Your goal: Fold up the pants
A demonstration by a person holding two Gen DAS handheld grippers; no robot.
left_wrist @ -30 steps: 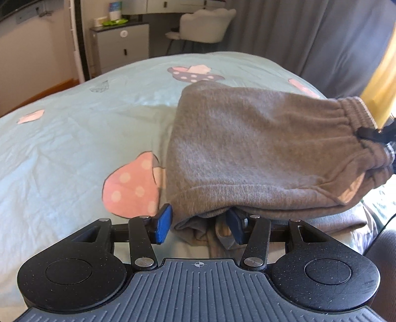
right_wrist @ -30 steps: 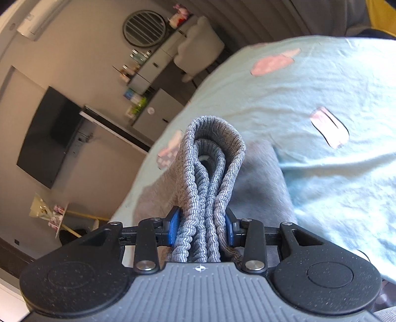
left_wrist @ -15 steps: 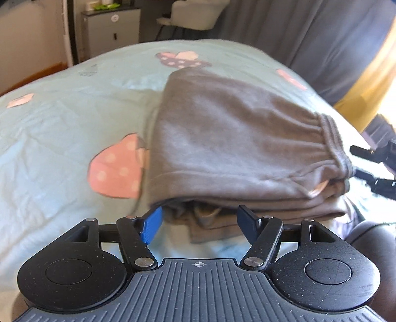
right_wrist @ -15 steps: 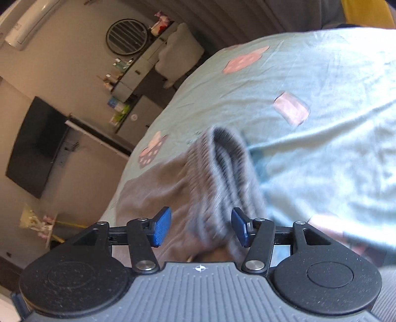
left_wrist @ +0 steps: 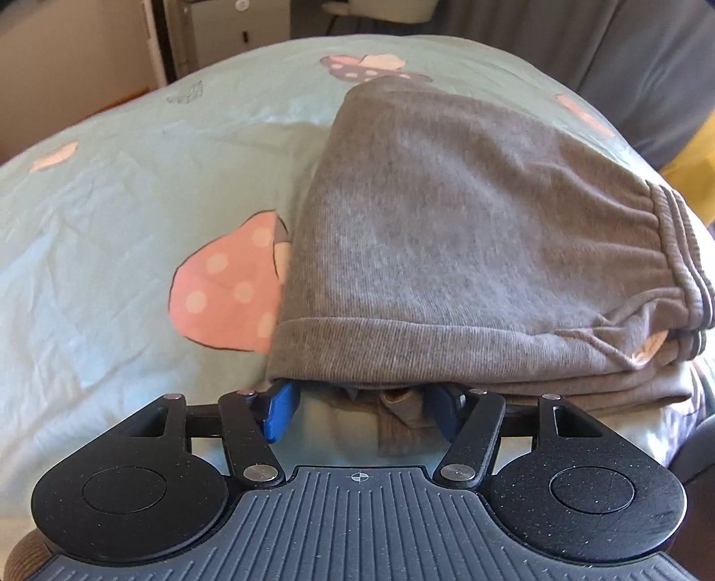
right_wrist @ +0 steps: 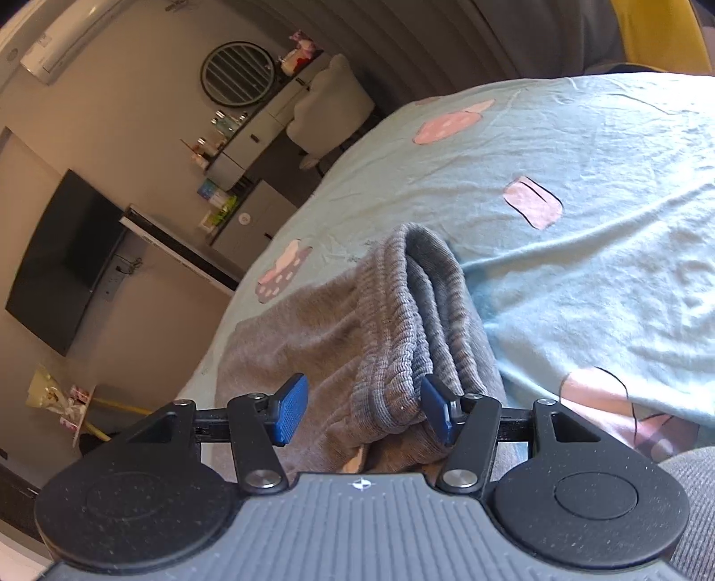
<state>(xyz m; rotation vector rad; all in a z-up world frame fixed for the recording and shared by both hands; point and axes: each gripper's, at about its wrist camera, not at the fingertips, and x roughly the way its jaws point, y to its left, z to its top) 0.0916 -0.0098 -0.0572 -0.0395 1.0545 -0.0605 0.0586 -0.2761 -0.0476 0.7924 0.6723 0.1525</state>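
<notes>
The grey pants lie folded in a thick stack on the light blue bed sheet, ribbed waistband at the right. My left gripper is open, its blue pads at the near hem, tips partly hidden under the top layer. In the right wrist view the pants lie with the ribbed waistband bunched upward. My right gripper is open, jaws on either side of the waistband, not pinching it.
The sheet has pink mushroom prints. A white cabinet and a chair stand beyond the bed. The right wrist view shows a wall TV, a dresser and grey curtains.
My right gripper opened and let go of the waistband, which dropped onto the stack. My left gripper opened wider and stayed at the near hem. The stack settled flat.
</notes>
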